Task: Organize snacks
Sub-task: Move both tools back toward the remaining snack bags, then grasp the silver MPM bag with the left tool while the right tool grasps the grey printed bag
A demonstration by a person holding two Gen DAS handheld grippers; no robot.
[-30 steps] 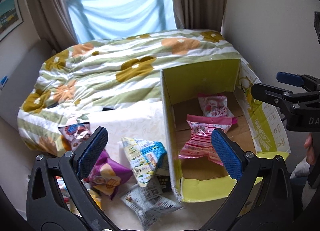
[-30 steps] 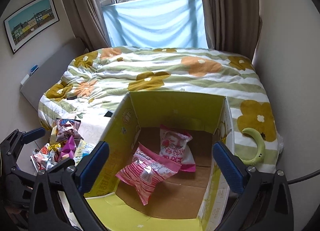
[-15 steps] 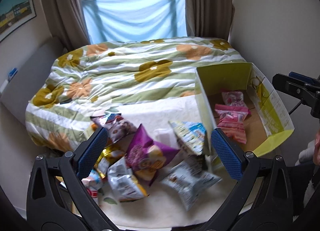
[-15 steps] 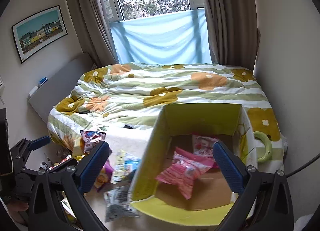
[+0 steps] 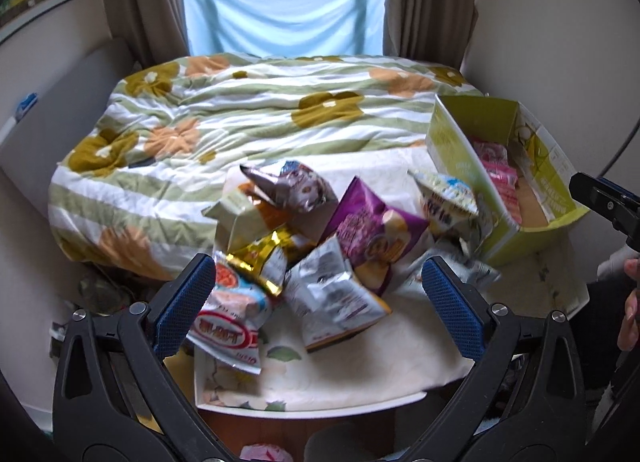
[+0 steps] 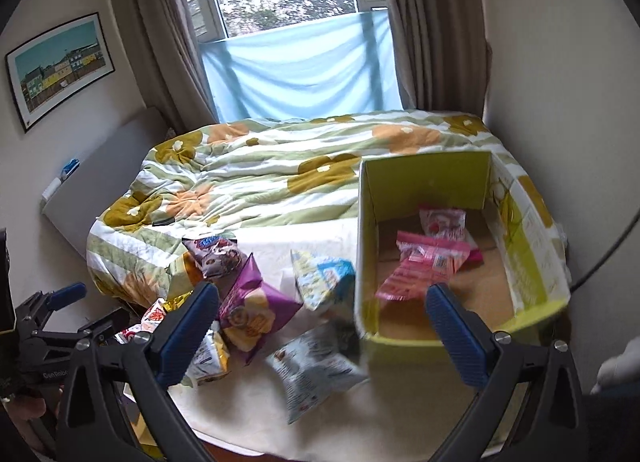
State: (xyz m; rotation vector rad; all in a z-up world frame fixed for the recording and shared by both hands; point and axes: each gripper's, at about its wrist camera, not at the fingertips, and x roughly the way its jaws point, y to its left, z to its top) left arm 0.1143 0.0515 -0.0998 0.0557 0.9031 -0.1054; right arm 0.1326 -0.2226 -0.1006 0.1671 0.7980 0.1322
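A: Left gripper (image 5: 318, 298) held wide apart above a heap of snack bags (image 5: 304, 238) on the white board (image 5: 360, 378) at the bed's foot. Nothing gripped.

B: Right gripper (image 6: 320, 332) likewise spread and bare, hovering by the yellow-green box (image 6: 532, 262). Two pink packets (image 6: 424, 266) lying inside; purple bag (image 6: 256, 310) just left of the box.
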